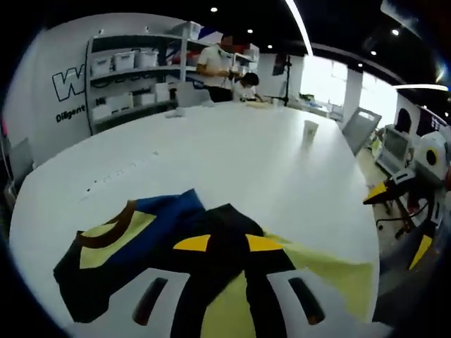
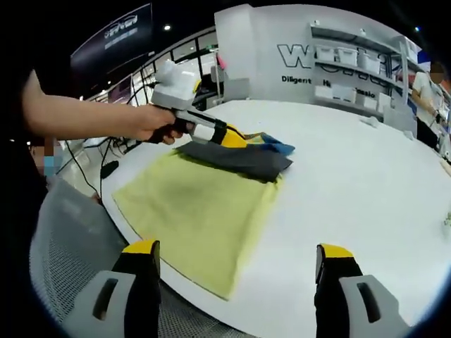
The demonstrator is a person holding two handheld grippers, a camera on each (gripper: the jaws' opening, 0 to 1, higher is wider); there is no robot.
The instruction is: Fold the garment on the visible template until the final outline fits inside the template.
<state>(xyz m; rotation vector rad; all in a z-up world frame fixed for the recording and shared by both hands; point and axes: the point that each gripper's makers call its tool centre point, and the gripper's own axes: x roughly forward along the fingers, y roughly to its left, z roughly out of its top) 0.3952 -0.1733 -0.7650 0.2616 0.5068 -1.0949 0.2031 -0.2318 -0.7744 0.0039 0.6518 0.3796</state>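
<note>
The left hand-held gripper (image 2: 236,135) is pinching the dark garment (image 2: 239,158) lying across the yellow template (image 2: 197,211); the right hand-held gripper (image 2: 236,271) is hovering spread at the near tabletop (image 2: 352,183) edge.

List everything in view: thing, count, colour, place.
garment: one, dark grey and blue, folded on the template's far end.
template: one, yellow-green sheet, at the table's near edge.
table: one, white, round.
cup: one, white, far side of the table.
shelves: one unit, white, holding white bins, by the wall.
people: two, beyond the table.
left tool: yellow-tipped, shut on the garment, held by a hand.
right tool: black jaws with yellow tips, open, above the table edge.
</note>
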